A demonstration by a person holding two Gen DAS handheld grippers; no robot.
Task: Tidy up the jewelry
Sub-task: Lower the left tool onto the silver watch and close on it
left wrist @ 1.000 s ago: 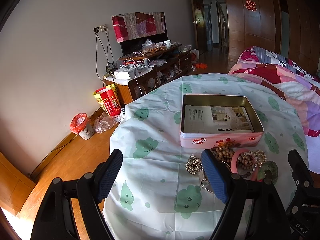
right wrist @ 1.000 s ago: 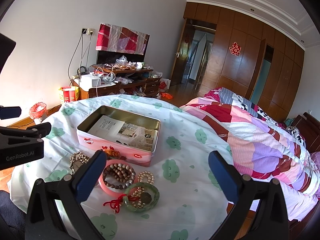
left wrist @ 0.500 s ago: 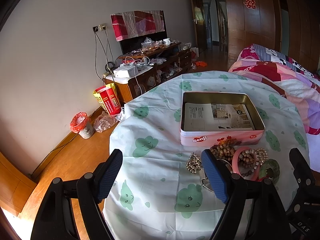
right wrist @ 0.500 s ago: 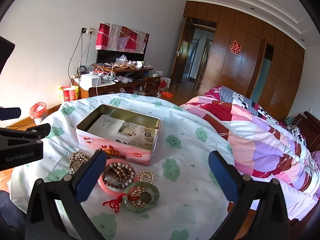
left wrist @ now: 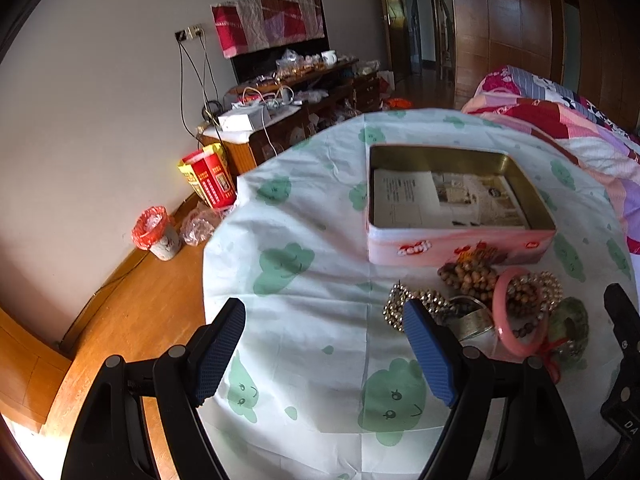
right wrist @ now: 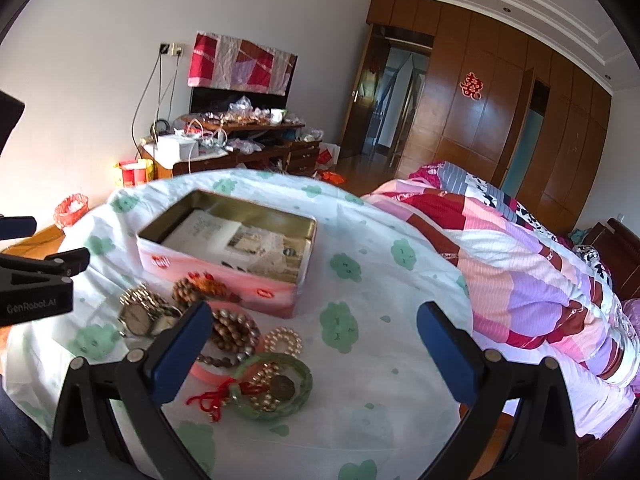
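Observation:
An open pink tin box (left wrist: 460, 248) (right wrist: 224, 276) with a paper sheet inside sits on the round table. In front of it lies a pile of jewelry: wooden bead bracelets (left wrist: 468, 276) (right wrist: 234, 330), a metal watch (left wrist: 468, 320) (right wrist: 138, 316), a pink bangle (left wrist: 516, 340), a pearl bracelet (right wrist: 282, 340), and a green jade bangle (right wrist: 276, 388) (left wrist: 568, 320) with a red cord. My left gripper (left wrist: 324, 344) is open, hovering left of the pile. My right gripper (right wrist: 314, 352) is open above the jade bangle and pearl bracelet.
The table wears a white cloth (left wrist: 304, 300) with green cloud prints. A bed with a striped quilt (right wrist: 520, 264) lies on the right. A cluttered TV stand (left wrist: 280, 112), a red carton (left wrist: 208, 180) and a small bin (left wrist: 156, 232) stand by the wall.
Both grippers have moved lower and closer to the jewelry pile. Both stay open and empty. The jewelry and tin have not moved.

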